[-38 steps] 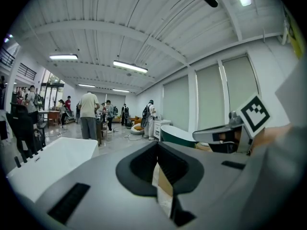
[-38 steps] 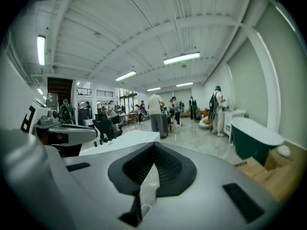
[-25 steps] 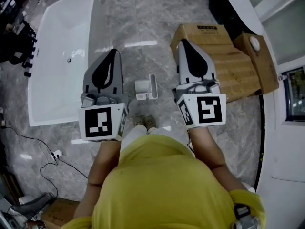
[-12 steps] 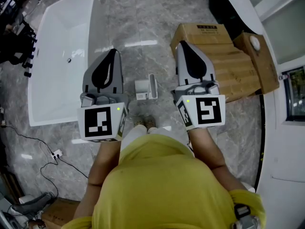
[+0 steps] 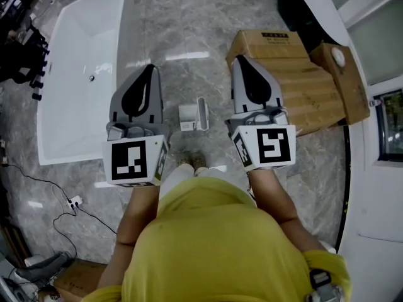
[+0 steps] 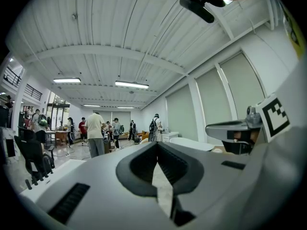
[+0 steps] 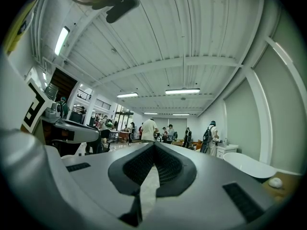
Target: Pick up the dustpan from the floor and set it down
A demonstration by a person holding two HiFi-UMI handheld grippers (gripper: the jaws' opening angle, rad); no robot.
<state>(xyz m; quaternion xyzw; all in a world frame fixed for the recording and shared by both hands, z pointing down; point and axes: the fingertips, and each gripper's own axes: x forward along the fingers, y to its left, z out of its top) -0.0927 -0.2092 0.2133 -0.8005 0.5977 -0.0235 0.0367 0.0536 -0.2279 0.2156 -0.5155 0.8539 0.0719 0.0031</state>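
Both hand-held grippers are held out level with jaws pressed together and nothing between them, the left hand-held gripper (image 5: 151,68) and the right hand-held gripper (image 5: 241,56) side by side above the floor (image 5: 189,24), which is glossy grey marble tile. Overhead is a white ribbed ceiling (image 7: 192,32) with strip lights, and people (image 7: 148,128) stand at the far end of the hall. A long white bathtub (image 5: 75,74) lies to the left, and flat cardboard boxes (image 5: 296,74) lie to the right by a curved white wall. The person's yellow shirt (image 5: 214,244) fills the bottom of the head view. The small white dustpan (image 5: 194,116) sits on the floor between the two grippers, just ahead of the feet and touched by neither. A black cable (image 5: 38,184) runs to a white power strip (image 5: 75,202).
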